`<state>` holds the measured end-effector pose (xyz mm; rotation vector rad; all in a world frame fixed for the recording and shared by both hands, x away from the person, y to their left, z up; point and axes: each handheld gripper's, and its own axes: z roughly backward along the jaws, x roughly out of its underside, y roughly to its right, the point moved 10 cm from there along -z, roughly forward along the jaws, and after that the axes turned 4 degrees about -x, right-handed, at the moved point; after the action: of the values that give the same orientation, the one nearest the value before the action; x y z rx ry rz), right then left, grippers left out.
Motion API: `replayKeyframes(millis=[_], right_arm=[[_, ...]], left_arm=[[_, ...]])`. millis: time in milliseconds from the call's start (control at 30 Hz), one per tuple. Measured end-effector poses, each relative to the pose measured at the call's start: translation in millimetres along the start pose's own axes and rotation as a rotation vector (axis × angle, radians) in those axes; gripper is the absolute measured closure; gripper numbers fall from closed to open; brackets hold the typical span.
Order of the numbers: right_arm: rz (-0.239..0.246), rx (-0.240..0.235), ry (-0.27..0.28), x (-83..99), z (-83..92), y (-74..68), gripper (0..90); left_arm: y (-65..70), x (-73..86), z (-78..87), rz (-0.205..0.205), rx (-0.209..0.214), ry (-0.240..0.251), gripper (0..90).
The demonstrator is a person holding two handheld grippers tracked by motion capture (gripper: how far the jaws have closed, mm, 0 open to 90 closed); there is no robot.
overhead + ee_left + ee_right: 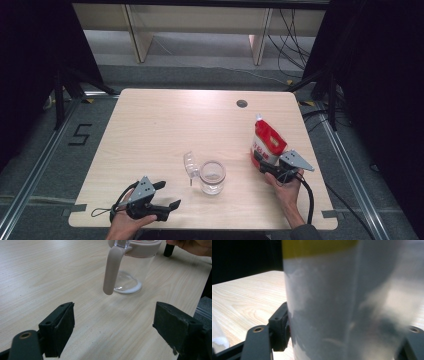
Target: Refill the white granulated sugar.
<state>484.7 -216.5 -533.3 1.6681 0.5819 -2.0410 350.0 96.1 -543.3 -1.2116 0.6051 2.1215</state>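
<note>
High view: the wooden table takes up most of the scene. On its right side stands a red and white pouch, upright, with a spout at the top. The right gripper is at its lower part, and the right gripper view has the pouch squarely between the jaws. The left pad seems to lie against the film, but I cannot tell whether the jaws are actually pressing on it.

Near the table's front middle sits a clear glass jar, with its hinged lid flipped open to the left and a little white powder in the bottom. The left gripper rests well to the left of it, jaws wide apart and empty, pointing at the jar.

The pouch looks soft and slick. It would likely buckle if squeezed hard and sag if taken low, so a firm hold around the fuller middle seems safest. The jar is stiff, smooth and breakable.
</note>
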Motion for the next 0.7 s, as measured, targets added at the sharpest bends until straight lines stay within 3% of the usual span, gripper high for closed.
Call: replayKeyframes(millis=[133, 200, 333, 367, 433, 467, 500, 533, 700], right_arm=[[-0.014, 0.008, -0.009, 2.0, 1.0, 0.3, 35.2], [-0.016, 0.003, -0.004, 1.6, 0.6, -0.1, 35.2], [-0.017, -0.002, -0.005, 2.4, 0.5, -0.2, 35.0], [-0.021, -0.001, 0.001, 1.9, -0.1, 0.0, 35.2], [0.010, 0.005, 0.017, -0.1, -1.1, 2.5, 35.8], [-0.014, -0.007, 0.009, 1.0, -1.5, 0.1, 35.8], [-0.002, -0.008, 0.027, -0.7, -2.2, 0.8, 35.9], [0.005, -0.010, 0.026, -0.8, -2.3, 1.5, 35.9], [0.010, -0.009, 0.032, -1.2, -2.6, 2.0, 36.4]], left_arm=[[0.8, 0.1, 0.1, 0.022, -0.005, 0.000, 16.8], [-0.1, -0.3, 0.0, -0.001, 0.000, 0.002, 16.8], [0.3, -0.2, -0.1, -0.001, 0.002, 0.001, 16.9], [1.7, 0.5, -0.1, 0.021, 0.000, -0.003, 16.9], [1.1, 0.2, 0.0, -0.001, 0.004, -0.002, 17.2], [0.7, -0.1, 0.0, -0.007, 0.005, -0.001, 17.2], [0.5, -0.1, 0.1, -0.008, 0.005, -0.001, 17.2], [1.8, 0.4, 0.0, 0.023, 0.000, -0.002, 17.2], [1.7, 0.2, 0.2, 0.016, 0.002, -0.001, 17.3]])
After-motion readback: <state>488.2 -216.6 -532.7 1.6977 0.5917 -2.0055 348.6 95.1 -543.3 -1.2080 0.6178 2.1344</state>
